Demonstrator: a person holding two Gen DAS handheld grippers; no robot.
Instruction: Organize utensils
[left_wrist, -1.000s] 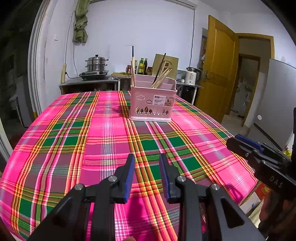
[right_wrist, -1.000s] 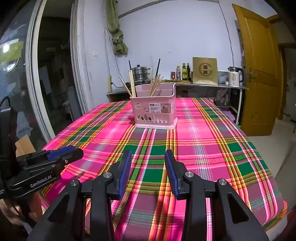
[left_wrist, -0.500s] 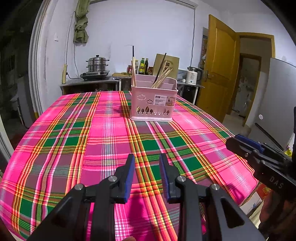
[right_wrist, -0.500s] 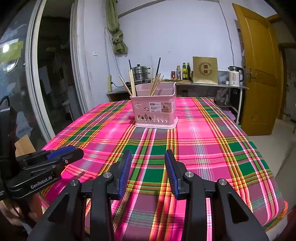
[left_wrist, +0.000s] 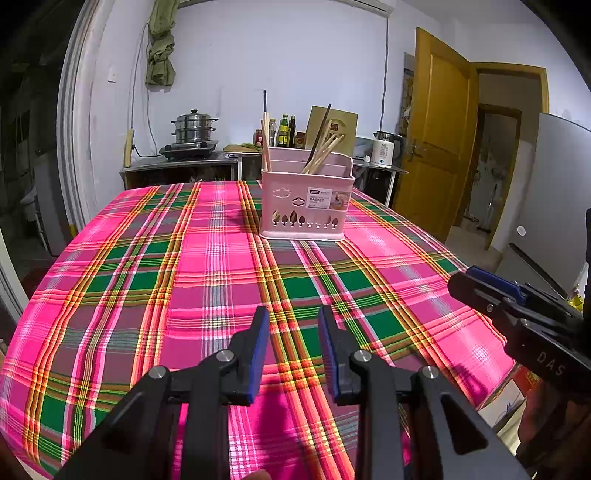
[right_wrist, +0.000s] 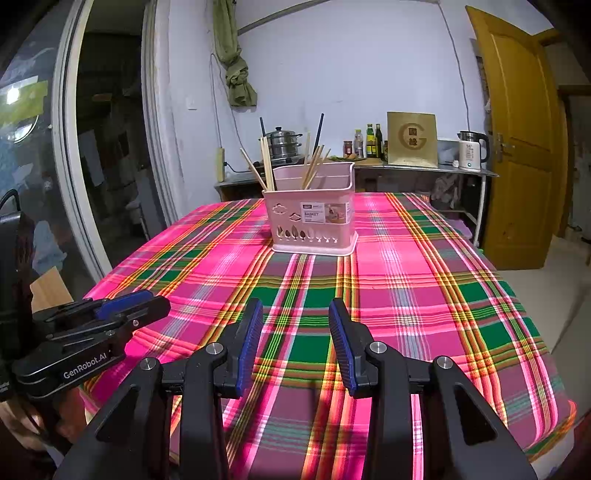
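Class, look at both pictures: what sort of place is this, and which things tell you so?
Most likely a home kitchen with a dining table. A steamer pot sits on a burner, sauce bottles and a kettle stand on the counter, and a pink basket of chopsticks sits on the plaid tablecloth.

Woven plaid cloth (left_wrist: 221, 266), matt, covers the worktop. Pink basket (left_wrist: 306, 206): smooth plastic, paper label. Chopsticks (right_wrist: 314, 166): pale wood. Steamer pot (left_wrist: 194, 127): polished metal. Door (right_wrist: 517, 147): glossy varnished wood.
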